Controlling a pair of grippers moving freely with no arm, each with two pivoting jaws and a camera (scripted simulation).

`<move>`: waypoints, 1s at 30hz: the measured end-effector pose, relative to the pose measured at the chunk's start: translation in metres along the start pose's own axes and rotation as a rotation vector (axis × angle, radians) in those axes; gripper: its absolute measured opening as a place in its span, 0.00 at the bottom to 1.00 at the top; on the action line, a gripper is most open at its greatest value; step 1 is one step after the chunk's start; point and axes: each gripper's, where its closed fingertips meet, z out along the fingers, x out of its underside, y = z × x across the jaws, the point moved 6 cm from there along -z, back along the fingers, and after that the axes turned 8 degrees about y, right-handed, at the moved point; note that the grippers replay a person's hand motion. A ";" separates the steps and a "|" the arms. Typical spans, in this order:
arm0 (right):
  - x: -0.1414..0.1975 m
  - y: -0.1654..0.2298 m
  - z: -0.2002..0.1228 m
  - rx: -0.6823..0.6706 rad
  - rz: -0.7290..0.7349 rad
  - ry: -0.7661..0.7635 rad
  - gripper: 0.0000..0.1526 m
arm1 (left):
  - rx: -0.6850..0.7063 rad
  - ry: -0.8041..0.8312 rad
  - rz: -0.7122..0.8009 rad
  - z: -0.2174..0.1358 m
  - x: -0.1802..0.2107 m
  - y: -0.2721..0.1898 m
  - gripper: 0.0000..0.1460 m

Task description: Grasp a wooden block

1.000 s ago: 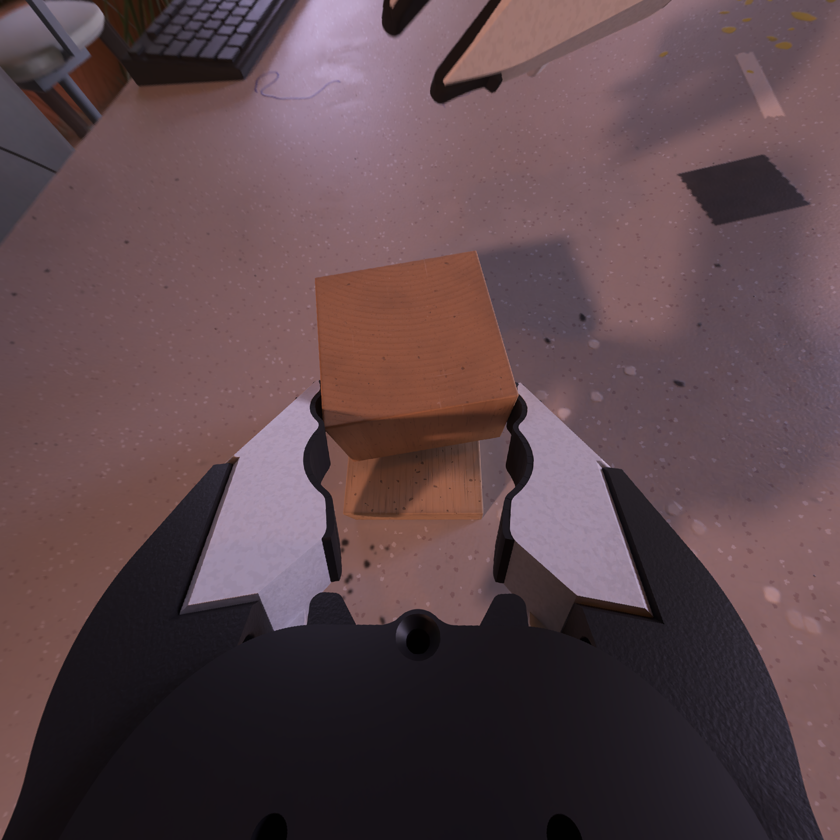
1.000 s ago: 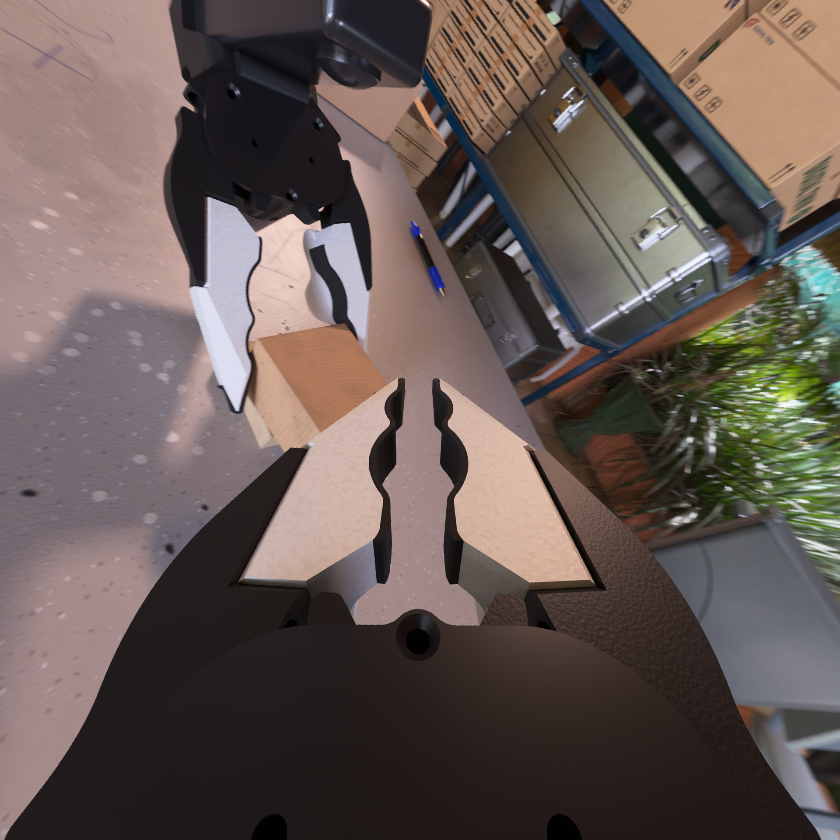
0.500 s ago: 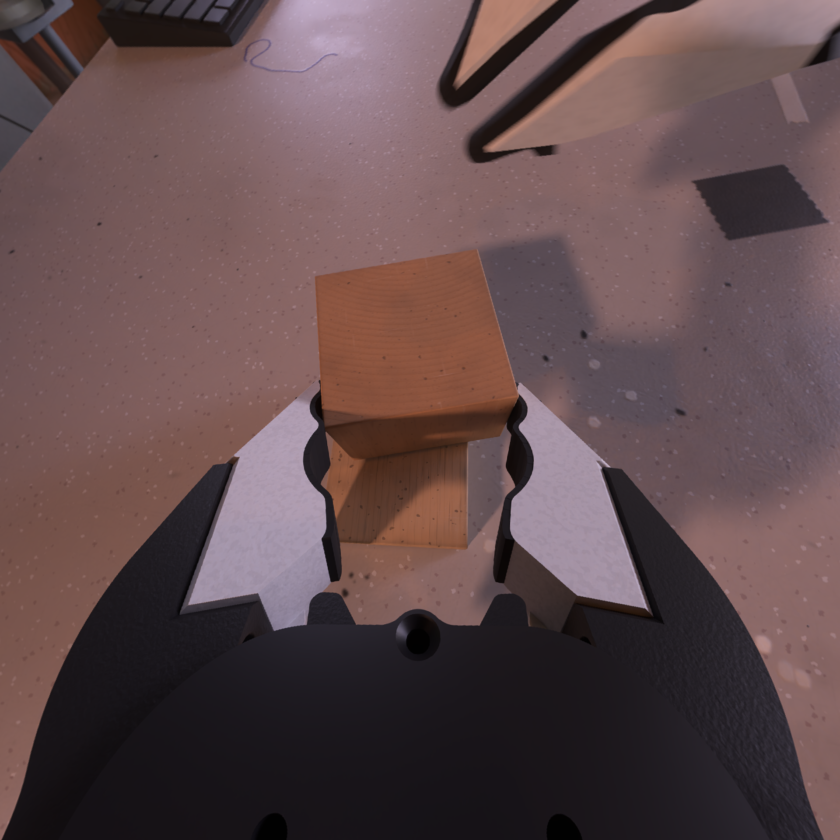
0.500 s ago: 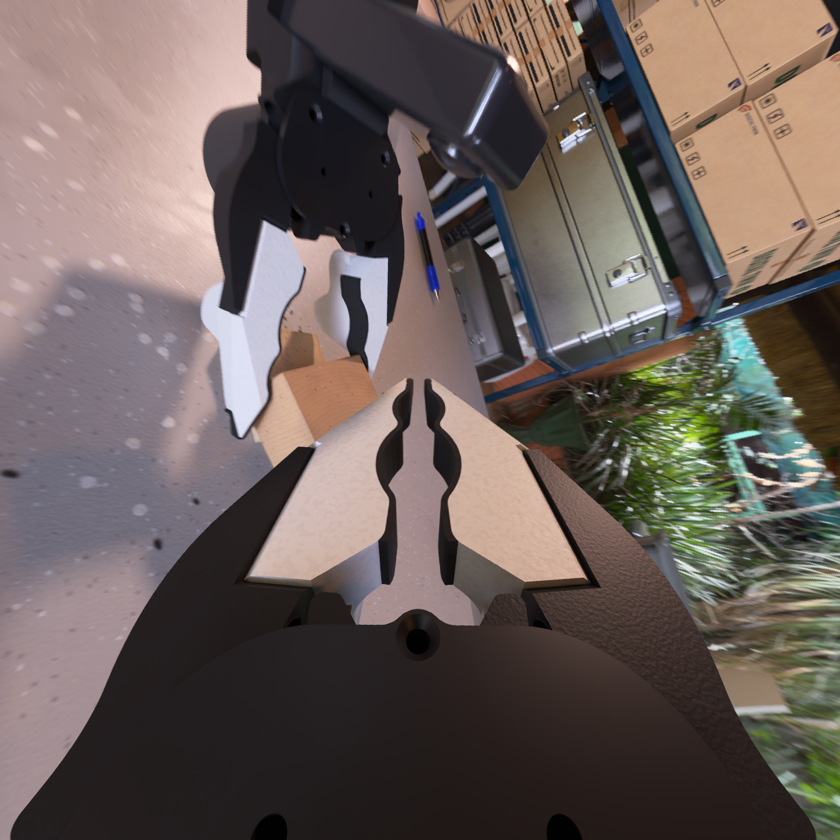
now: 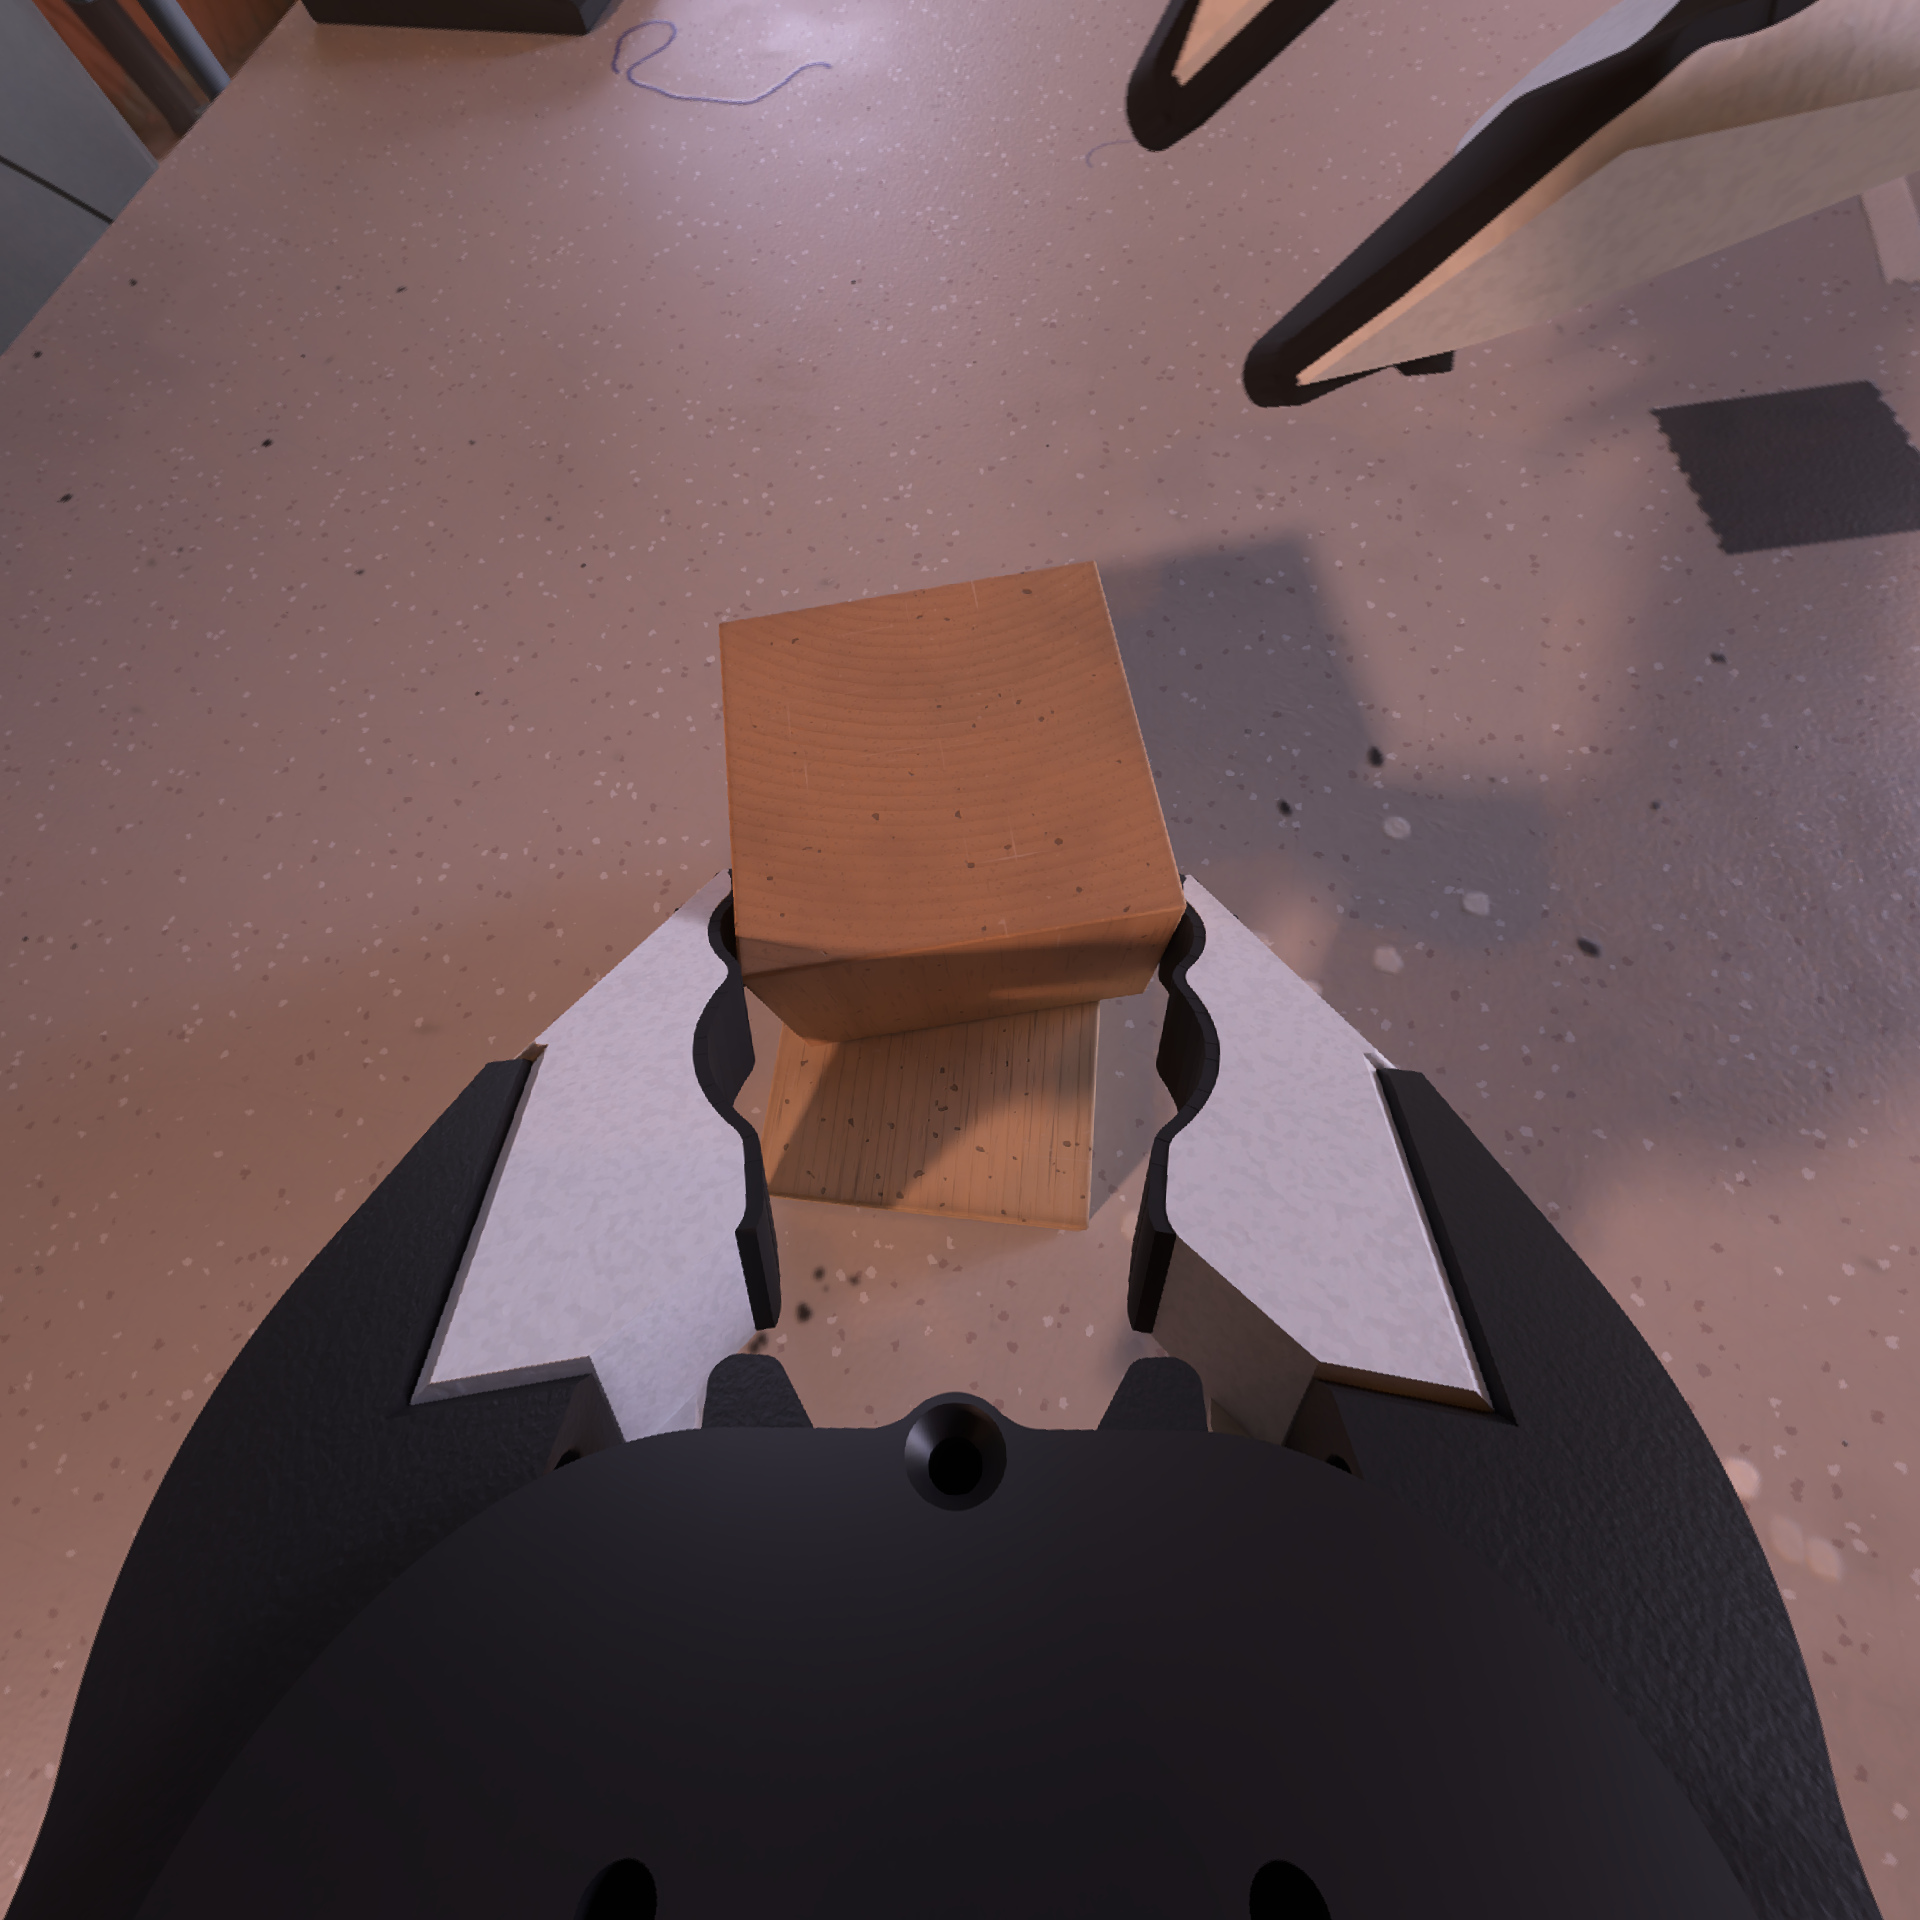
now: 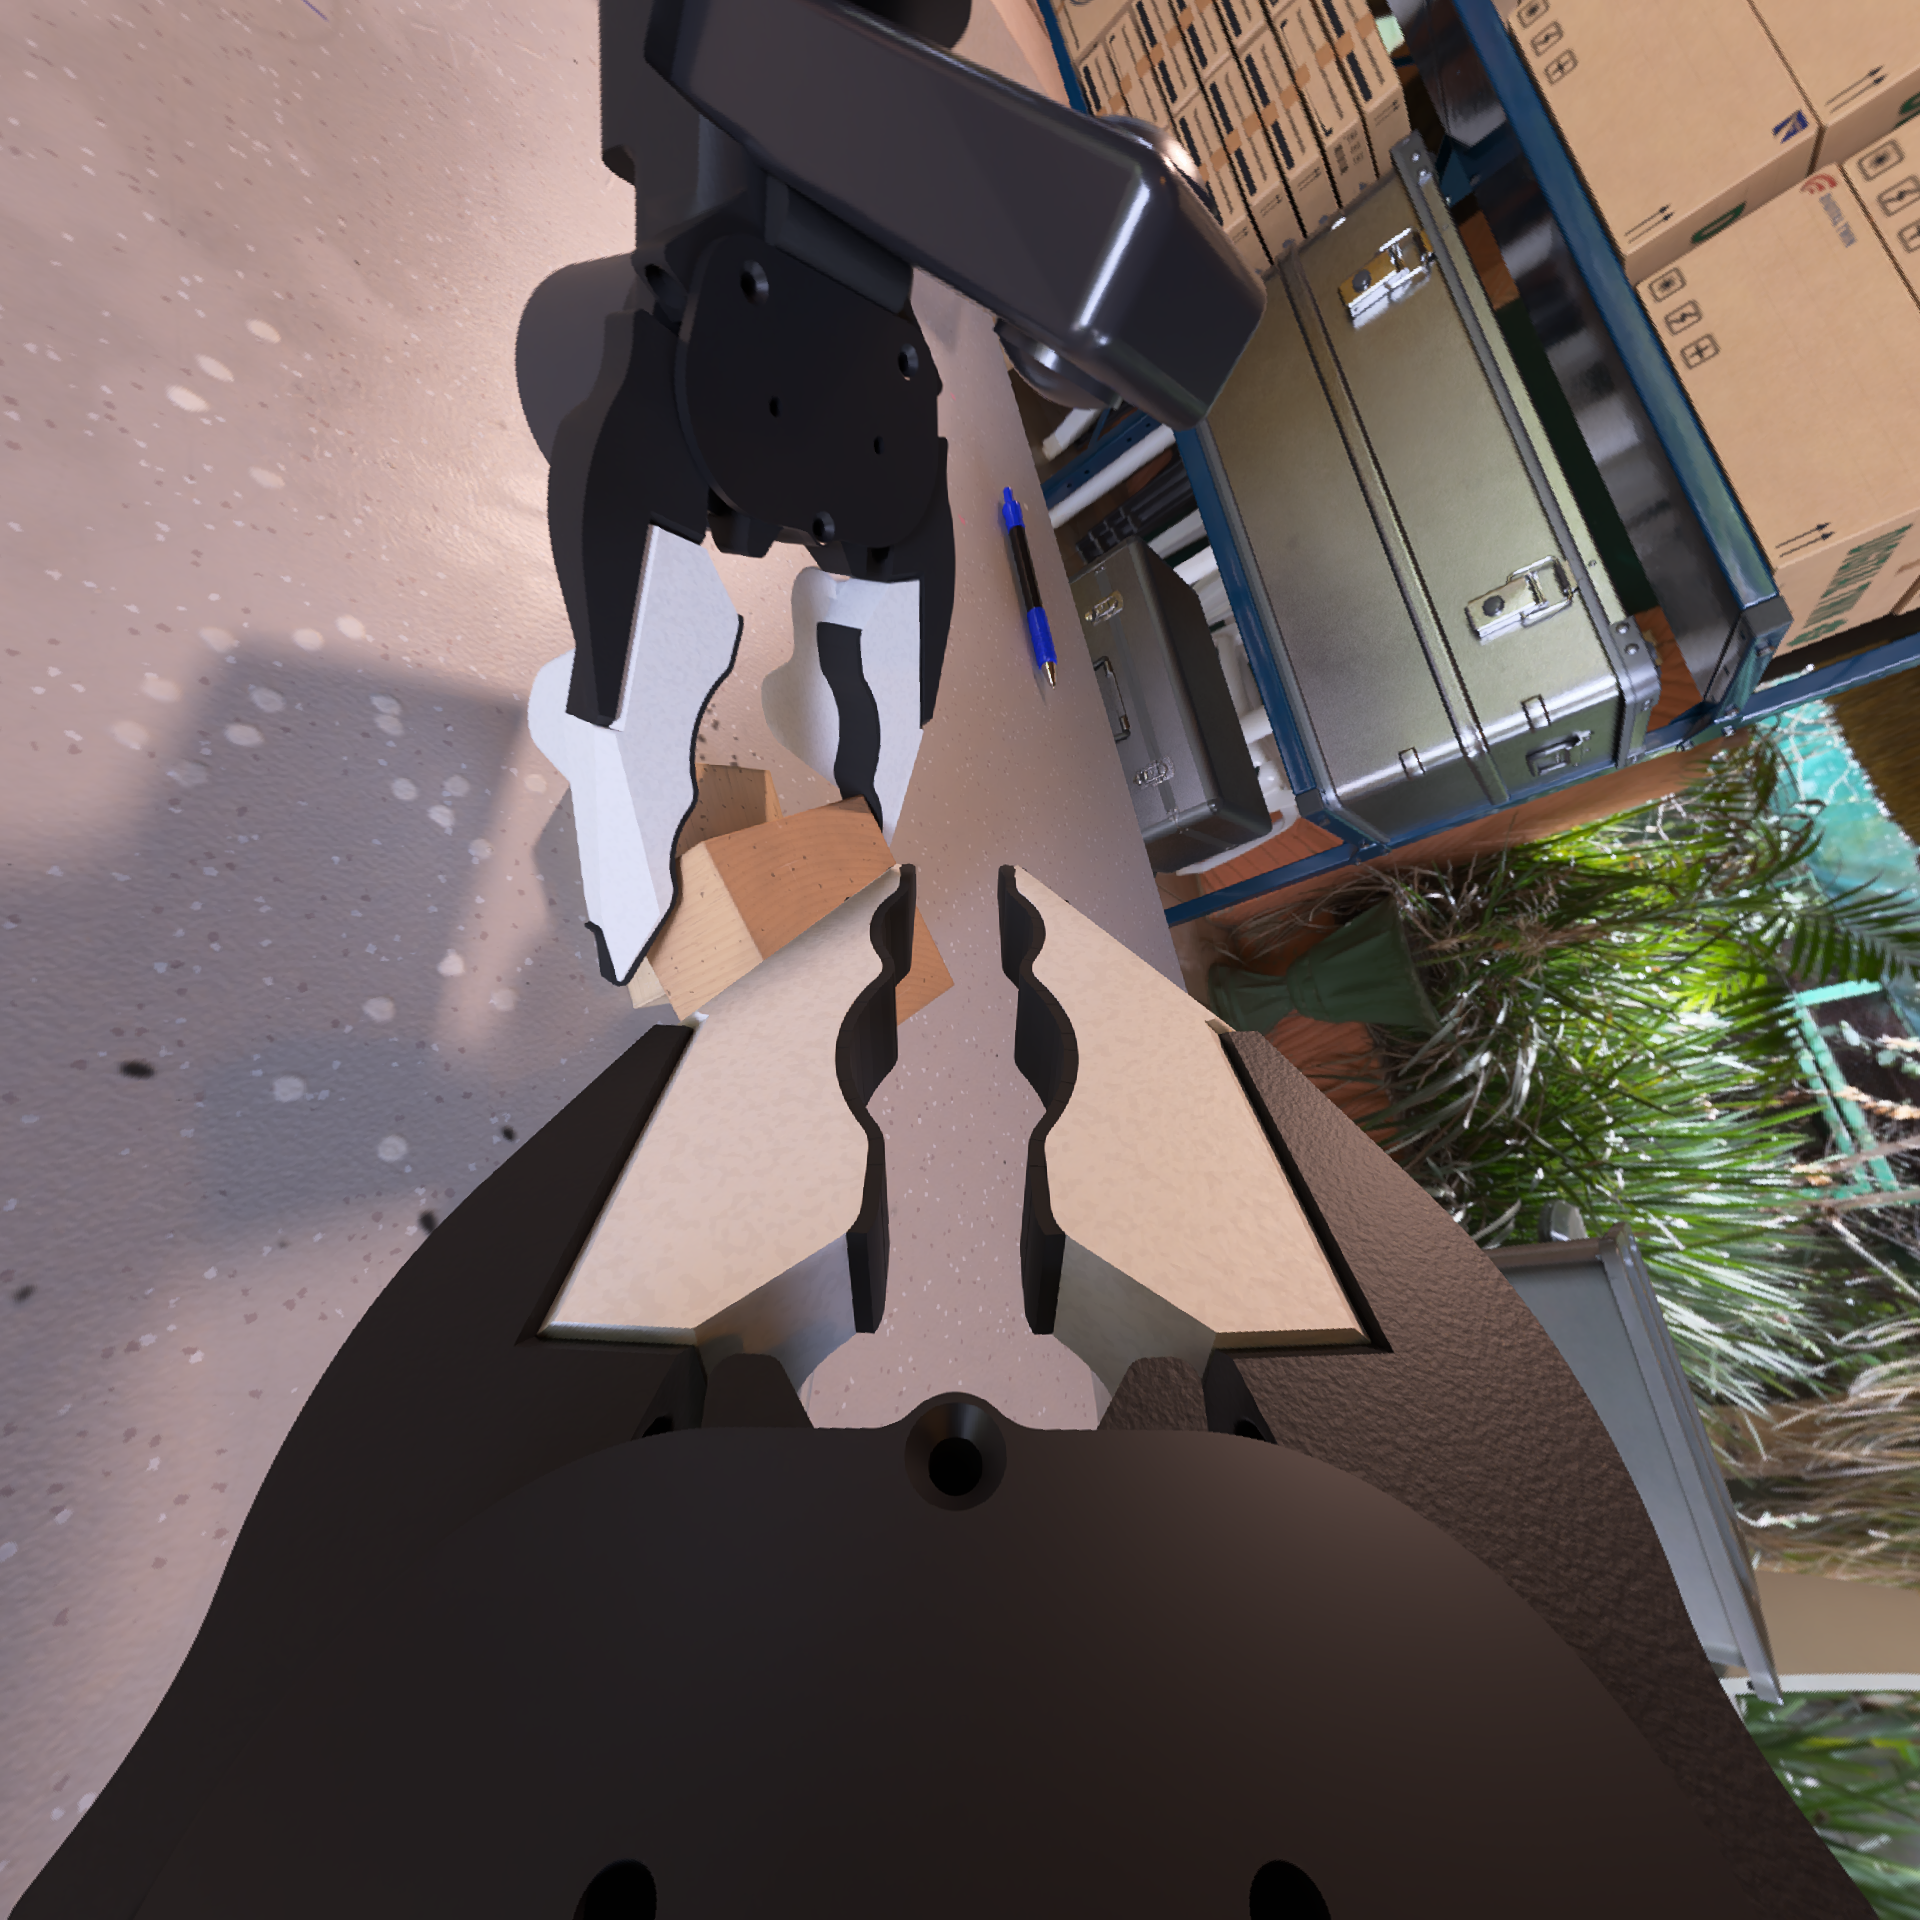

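We are gripping the wooden block (image 5: 935, 769) in our left hand-held gripper (image 5: 954, 914), mid-counter (image 5: 416, 520); next, we judge, lifting it clear. Our right hand-held gripper (image 6: 954, 883) is hanging slack and empty.

**Wooden block held tilted above a second block**

The wooden block (image 5: 940, 774) is a squarish piece of orange-brown wood with curved grain lines and small dark specks on its broad upper face. It sits tilted, near edge clamped at both side faces between the fingertips of the left gripper (image 5: 954, 925). Directly beneath it lies a paler second wooden block (image 5: 940, 1127), flat on the speckled pink tabletop (image 5: 416, 520), its straight-grained top partly shaded by the block above.
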 end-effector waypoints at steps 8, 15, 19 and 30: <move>-0.002 -0.004 0.002 0.078 -0.024 0.024 0.10 | -0.004 0.003 0.007 0.001 -0.001 -0.002 0.54; -0.006 -0.015 -0.007 0.294 -0.112 0.007 0.00 | 0.028 0.011 0.067 0.009 -0.012 -0.024 0.55; -0.011 -0.012 -0.020 0.134 0.015 -0.132 0.00 | -0.016 0.000 -0.021 0.007 -0.006 -0.006 0.55; -0.002 -0.004 0.005 0.070 0.021 0.086 0.22 | -0.047 0.013 0.006 0.003 -0.003 -0.002 0.55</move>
